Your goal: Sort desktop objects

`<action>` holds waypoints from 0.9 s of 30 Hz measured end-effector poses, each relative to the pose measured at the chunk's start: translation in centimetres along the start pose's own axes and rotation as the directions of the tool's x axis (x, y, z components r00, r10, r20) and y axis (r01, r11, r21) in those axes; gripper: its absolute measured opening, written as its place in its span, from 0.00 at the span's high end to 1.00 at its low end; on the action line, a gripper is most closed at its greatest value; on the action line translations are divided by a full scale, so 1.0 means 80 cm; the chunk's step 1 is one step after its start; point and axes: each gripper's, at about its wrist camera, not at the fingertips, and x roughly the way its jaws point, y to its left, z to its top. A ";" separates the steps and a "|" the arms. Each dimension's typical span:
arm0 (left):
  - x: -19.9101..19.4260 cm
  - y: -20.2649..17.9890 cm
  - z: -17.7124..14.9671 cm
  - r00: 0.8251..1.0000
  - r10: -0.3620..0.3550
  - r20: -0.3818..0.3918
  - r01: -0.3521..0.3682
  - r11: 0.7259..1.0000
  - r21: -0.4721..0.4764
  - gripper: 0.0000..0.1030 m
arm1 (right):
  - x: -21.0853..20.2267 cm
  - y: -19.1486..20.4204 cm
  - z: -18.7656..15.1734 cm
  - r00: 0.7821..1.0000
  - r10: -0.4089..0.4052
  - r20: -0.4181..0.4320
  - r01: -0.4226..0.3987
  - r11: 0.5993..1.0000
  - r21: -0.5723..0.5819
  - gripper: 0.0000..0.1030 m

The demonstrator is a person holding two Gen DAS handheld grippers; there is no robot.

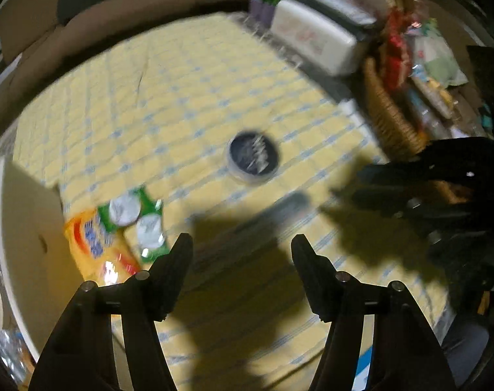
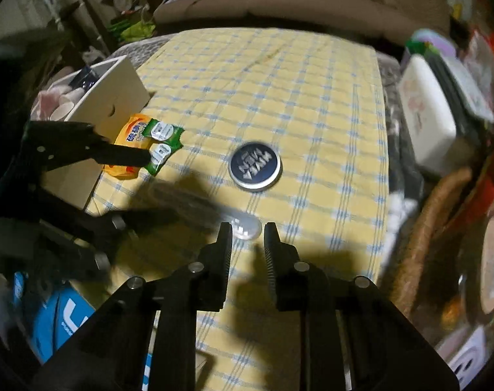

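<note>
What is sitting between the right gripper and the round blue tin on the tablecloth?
Only a small clear plastic piece, lying on the yellow checked cloth just beyond the right gripper, on the line toward the blue tin. Nothing is between its narrowly parted fingers; past the plastic piece, the cloth is bare up to the tin.

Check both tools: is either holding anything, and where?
Left tool holds nothing. Right tool: the blurred object has its clear end at the tips; grip cannot be told.

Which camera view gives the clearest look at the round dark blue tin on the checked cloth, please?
The right wrist view: the dark blue tin lies sharp there, its white lid lettering legible. In the left wrist view the same tin is motion-blurred and the lettering smears.
</note>
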 end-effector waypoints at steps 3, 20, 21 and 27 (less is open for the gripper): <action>0.025 0.016 -0.018 0.997 0.048 -0.057 -0.050 0.998 -0.035 0.37 | 0.020 -0.002 -0.009 1.000 -0.009 -0.014 0.009 1.000 -0.003 0.78; 0.017 0.095 -0.057 0.944 -0.305 0.128 0.328 0.810 -0.486 0.21 | 0.107 0.050 0.014 0.972 -0.082 -0.220 -0.038 0.871 -0.490 0.56; 0.008 0.092 -0.051 0.949 -0.296 0.110 0.312 0.834 -0.456 0.21 | 0.107 0.052 0.014 0.973 -0.079 -0.218 -0.041 0.867 -0.496 0.57; -0.036 0.065 -0.014 0.970 -0.241 -0.030 0.229 0.950 -0.211 0.21 | 0.100 0.040 0.010 0.959 -0.030 -0.281 -0.115 0.866 -0.486 0.70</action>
